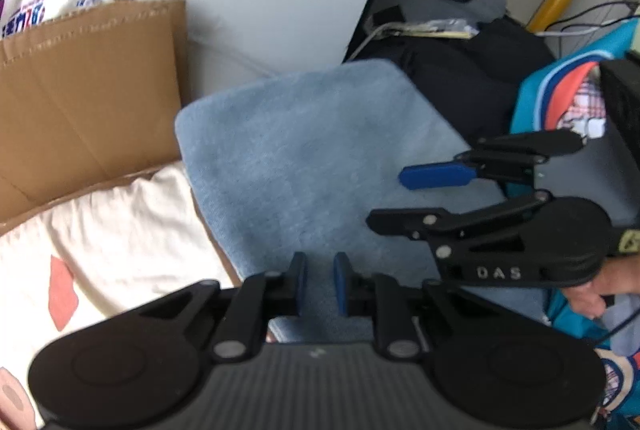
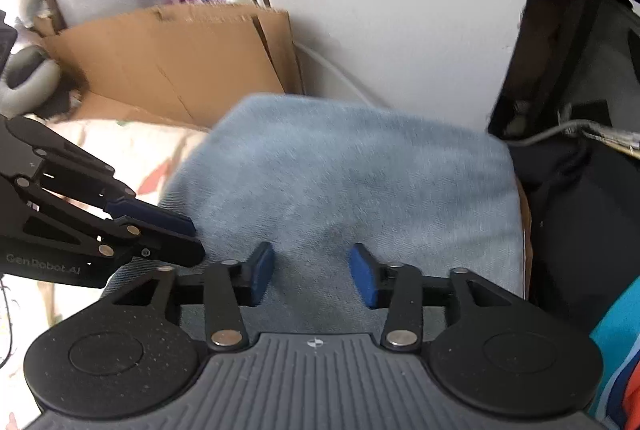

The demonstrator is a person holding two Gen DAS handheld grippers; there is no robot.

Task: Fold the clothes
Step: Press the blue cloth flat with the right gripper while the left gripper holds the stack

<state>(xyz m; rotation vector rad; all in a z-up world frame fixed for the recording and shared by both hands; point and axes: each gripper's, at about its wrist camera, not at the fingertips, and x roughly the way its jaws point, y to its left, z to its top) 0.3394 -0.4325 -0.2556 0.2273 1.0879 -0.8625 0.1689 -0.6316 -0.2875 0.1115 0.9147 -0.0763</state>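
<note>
Cloth [image 2: 344, 182]: blue, folded, ahead of both claws.
Left claw [image 1: 320, 282]: slightly parted, grasping nothing.
Right claw [image 2: 312, 280]: released, empty.

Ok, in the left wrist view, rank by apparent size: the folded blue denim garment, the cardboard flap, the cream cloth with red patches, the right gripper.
1. Folded blue denim garment, largest.
2. Cardboard flap and cream cloth look alike; both run out of frame, so unranked.
3. Right gripper, smallest.

A folded blue garment [image 1: 304, 150] lies on a cardboard box [image 1: 88, 90] (its flap upright). Beside it — touching — rests a cream cloth [image 1: 120, 230].
</note>
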